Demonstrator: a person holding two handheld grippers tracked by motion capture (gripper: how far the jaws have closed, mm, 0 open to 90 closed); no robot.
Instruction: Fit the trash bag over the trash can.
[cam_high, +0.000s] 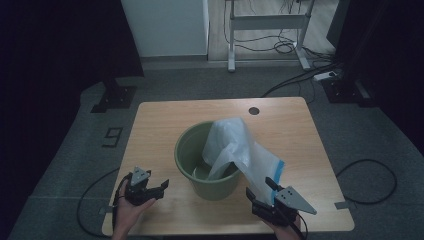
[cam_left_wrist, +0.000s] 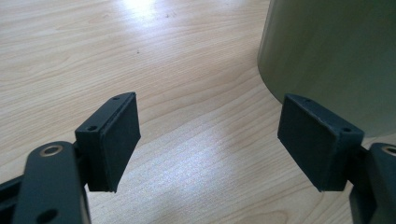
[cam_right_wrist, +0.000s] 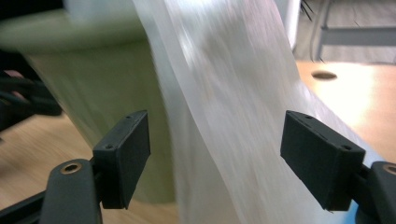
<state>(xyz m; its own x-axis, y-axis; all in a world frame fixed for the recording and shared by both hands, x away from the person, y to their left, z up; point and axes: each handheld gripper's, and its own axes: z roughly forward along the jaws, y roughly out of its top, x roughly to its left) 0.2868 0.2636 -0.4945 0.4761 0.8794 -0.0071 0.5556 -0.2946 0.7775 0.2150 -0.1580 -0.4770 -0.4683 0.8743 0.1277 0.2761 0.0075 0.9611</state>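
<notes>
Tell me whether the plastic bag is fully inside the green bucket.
Only partly in. The plastic bag dips into the green bucket, but most drapes over its rim onto the table.

bag (cam_high: 235, 145) in bucket (cam_high: 192, 150), draped over right rim

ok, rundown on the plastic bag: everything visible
The plastic bag is thin, translucent white film with a blue band along its lower edge. It is crumpled, partly inside the green bucket, and drapes over the bucket's rim down to the wooden table. The open right gripper is beside its hanging end, not pinching it.
</notes>
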